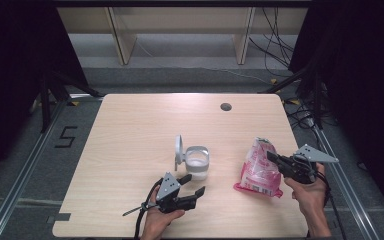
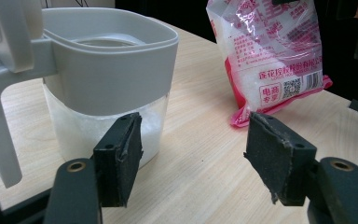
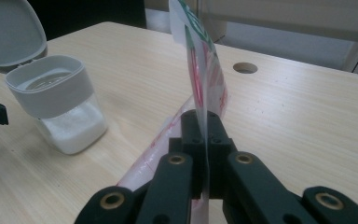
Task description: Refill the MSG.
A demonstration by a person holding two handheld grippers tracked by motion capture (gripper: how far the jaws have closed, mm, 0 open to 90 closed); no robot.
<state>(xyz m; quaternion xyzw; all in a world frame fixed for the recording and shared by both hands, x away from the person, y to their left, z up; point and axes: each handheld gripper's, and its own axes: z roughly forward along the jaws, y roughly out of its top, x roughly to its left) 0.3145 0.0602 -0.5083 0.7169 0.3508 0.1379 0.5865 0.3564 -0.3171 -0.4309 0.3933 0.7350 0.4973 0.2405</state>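
While right fingers (image 3: pixel 204 135) pinch bag (image 3: pixel 205 70) edge | left fingers (image 2: pixel 200 158) spread beside container (image 2: pixel 109 70)

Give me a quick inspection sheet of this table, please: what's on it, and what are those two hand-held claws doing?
Surface: pale wooden table, round hole near its far edge.
Job's things: pink-and-white bag standing; grey-topped container with its lid flipped open, white powder inside.
Clutter: nothing seen.
Grippers: right gripper shut on the bag's edge; left gripper open, beside the container, apart from it.
Cables: loose cables on the floor beyond the table.
Surroundings: shelf unit behind, dark curtains at the sides.
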